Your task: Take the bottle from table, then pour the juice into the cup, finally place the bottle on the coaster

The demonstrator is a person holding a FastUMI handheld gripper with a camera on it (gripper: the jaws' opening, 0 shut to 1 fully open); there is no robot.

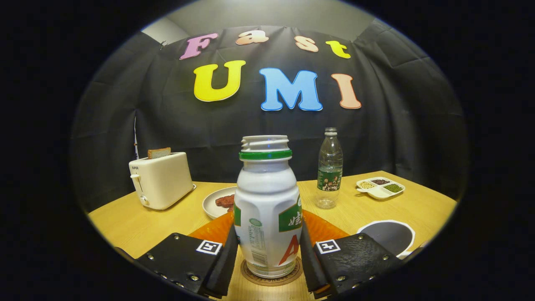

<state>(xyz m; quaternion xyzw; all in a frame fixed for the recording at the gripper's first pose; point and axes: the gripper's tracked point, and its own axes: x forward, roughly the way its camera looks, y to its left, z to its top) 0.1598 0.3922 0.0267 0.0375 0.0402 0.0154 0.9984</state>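
Note:
A white juice bottle (267, 209) with a green neck ring and no cap stands upright on a round brown coaster (271, 276) on the wooden table. My gripper (267, 255) has one finger on each side of the bottle's belly. Both pads (229, 255) lie against the bottle, so the gripper is shut on it. Just right of the right finger is a white-rimmed cup (388, 236) with a dark inside; the finger hides its near edge.
An orange flat thing (324, 230) lies right behind the bottle. Beyond it are a white plate with dark food (213, 202), a cream toaster (161, 179) holding a bread slice, a clear plastic bottle (329, 169) and a divided dish of beans (380, 187).

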